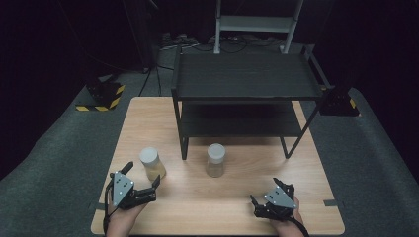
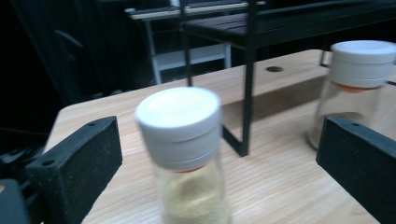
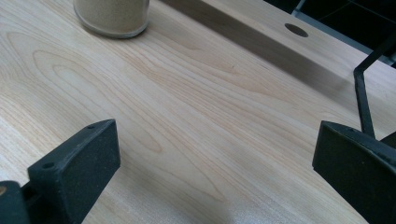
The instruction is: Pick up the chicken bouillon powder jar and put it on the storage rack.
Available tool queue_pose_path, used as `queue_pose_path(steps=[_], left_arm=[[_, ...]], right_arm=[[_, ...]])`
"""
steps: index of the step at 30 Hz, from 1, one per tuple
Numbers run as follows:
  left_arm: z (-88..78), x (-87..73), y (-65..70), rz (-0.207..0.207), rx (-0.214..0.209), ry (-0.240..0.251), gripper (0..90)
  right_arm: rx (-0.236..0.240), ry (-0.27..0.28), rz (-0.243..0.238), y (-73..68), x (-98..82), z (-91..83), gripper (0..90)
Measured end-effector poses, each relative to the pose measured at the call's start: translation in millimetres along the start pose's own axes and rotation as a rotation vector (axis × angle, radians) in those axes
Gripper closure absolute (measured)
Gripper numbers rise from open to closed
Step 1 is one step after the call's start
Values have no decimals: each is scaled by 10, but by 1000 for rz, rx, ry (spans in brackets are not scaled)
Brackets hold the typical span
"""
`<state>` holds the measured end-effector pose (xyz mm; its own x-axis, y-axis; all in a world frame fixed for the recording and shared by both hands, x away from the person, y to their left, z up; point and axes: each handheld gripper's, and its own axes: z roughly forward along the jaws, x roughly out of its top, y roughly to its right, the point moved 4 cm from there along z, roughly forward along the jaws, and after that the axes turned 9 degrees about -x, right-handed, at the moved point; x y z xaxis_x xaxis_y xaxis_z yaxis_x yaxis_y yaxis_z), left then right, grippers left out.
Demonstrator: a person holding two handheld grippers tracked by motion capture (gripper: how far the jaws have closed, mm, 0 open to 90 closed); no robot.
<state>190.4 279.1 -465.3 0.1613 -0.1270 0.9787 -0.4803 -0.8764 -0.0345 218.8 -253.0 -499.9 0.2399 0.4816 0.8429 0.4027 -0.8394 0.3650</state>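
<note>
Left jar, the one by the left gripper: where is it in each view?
High view: left jar, left of centre, just ahead of the left gripper.
Left gripper view: centre, between the open jaws.
Right gripper view: can't match it.
Shared landmark: black rack.

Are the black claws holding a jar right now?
No, nothing is held. The left gripper is open around the near jar; the right gripper is open over bare table.

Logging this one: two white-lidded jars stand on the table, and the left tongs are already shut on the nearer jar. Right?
Not quite. The left tongs are open, jaws spread on either side of the nearer jar without touching it, as the left gripper view shows. Both jars, including the farther jar, do stand on the table.
</note>
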Motion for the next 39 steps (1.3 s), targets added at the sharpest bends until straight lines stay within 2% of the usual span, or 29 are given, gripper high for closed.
queue_pose_path(steps=[5, 12, 16, 20, 24, 28, 31, 36, 39], left_arm=[[86, -30, -34, 2, 12, -11, 3], [255, 41, -71, 0, 27, -39, 3], [347, 54, -137, -42, 29, -54, 3], [426, 30, -185, -43, 32, -64, 3], [471, -3, -247, -68, 19, -53, 3], [506, -23, -272, -95, 28, -54, 3], [520, -44, -294, -98, 20, -55, 8], [529, -98, -310, -92, -5, -45, 126], [521, -124, -298, -88, 0, -33, 212]], right_arm=[[3, 1, -1, 3, -1, 0, 1], [6, 6, 2, 11, -9, -3, 1], [9, 7, 1, 13, -10, -2, 1], [12, 6, -1, 21, -8, 0, 1], [14, 7, 1, 22, -10, -2, 1], [14, 7, -2, 23, -10, -1, 1], [15, 8, -2, 25, -11, -1, 1], [16, 6, -1, 25, -8, 0, 0], [16, 6, -1, 24, -8, 0, 0]])
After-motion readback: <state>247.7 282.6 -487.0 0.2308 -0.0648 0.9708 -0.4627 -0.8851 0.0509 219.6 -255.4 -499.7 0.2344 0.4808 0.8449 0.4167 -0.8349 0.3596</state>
